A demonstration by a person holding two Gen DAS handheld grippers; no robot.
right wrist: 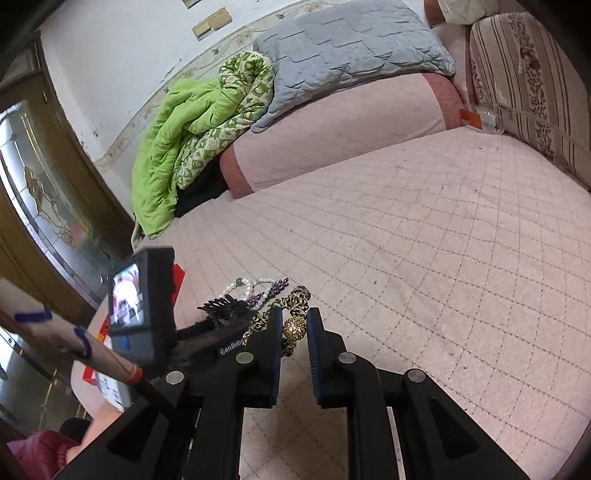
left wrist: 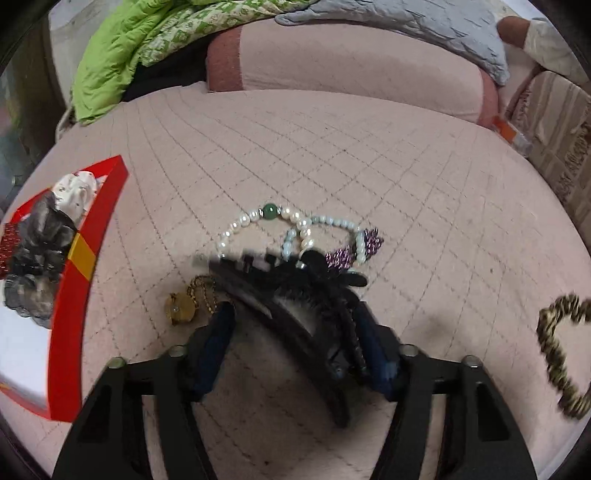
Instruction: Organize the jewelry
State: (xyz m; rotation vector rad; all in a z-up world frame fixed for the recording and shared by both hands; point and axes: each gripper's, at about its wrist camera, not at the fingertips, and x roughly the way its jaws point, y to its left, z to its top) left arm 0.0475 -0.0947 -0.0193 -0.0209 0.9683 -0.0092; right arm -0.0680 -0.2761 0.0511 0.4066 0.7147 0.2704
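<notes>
My right tongs [right wrist: 294, 312] are nearly clenched, and they grip a gold-and-black braided necklace [right wrist: 300, 295], whose gold ball [right wrist: 294, 326] sits in the narrow gap between the pads. From the left wrist camera its loop shows well to the right of the red box [left wrist: 88, 236], blurred and apparently clear of the cover. My left tongs [left wrist: 295, 308] stand about half spread with a black hair clip [left wrist: 314, 354] lying slantwise between the fingers. The clip's upper end is smeared, and I cannot tell whether the pads actually press on it or only flank it.

The rest of the jewelry lies right of the red box, on the pink quilted cover [left wrist: 332, 147]. Nearest the box is a small gold pendant [left wrist: 180, 308] with its chain trailing toward the clip. Further from the box a pearl bracelet [left wrist: 236, 225] with one green bead overlaps a pale blue bracelet [left wrist: 332, 220]. A purple beaded piece [left wrist: 369, 240] touches the blue bracelet on the side away from the box, and the clip's tip covers the near edges of all three.

Inside the red box I see crumpled grey fabric [left wrist: 40, 258] and something white [left wrist: 74, 192] behind it. Beyond the box, at the far edge of the cover, lie a pink bolster [left wrist: 351, 66], a green quilt [left wrist: 122, 55] and a grey pillow [left wrist: 424, 22]
</notes>
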